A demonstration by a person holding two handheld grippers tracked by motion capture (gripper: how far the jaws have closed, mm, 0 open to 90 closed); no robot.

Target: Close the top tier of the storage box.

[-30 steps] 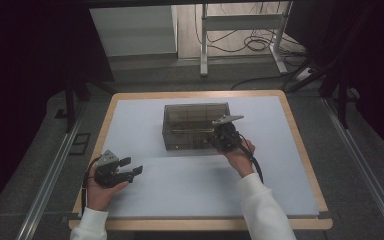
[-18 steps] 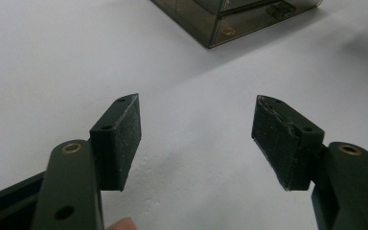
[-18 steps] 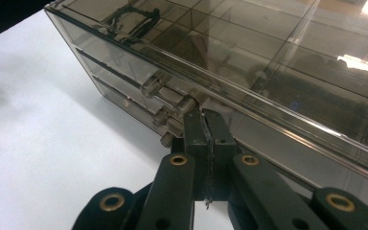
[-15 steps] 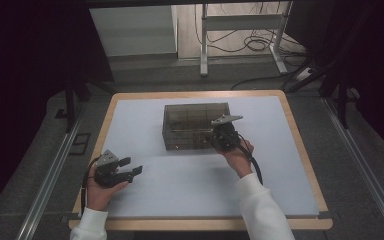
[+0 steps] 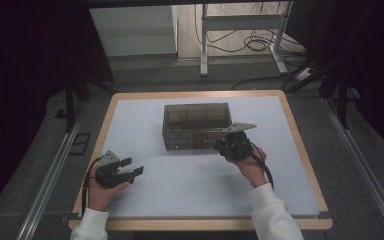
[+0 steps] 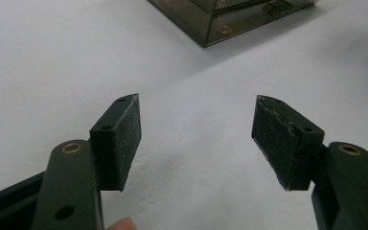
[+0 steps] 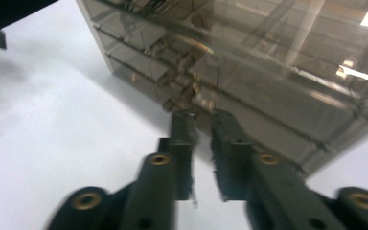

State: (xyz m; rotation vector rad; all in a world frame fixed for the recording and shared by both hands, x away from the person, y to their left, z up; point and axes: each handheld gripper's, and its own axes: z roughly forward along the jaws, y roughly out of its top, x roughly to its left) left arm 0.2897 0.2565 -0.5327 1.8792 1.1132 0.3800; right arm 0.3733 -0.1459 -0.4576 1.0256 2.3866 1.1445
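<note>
Right gripper (image 7: pixel 202 120): jaws have just been opening, now a narrow gap with nothing between the pads, tips just off the front face of the smoked clear-plastic drawer cabinet (image 7: pixel 268 72). Seen from the high view, the same gripper (image 5: pixel 226 145) sits at the cabinet's (image 5: pixel 196 125) near right corner, hand behind it. The cabinet stands about mid-table on the white mat (image 5: pixel 205 180), toward the far side, drawers facing the person. Small knobs or pulls show on the drawer fronts, blurred; cannot tell which drawer the tips address, nor whether any stands ajar. Left gripper (image 6: pixel 196 139): jaws wide apart, empty, pads over bare mat, well apart from the cabinet; high view places it (image 5: pixel 132 170) near the left front of the table. Judgement: the step in hand looks like work on one drawer front, the pull just let go or about to be taken. To do it well, line the tips square to the pull, close on it fully before drawing, and move straight along the drawer's run. The cabinet looks light and may slide; bracing it with the idle left gripper would help.
</note>
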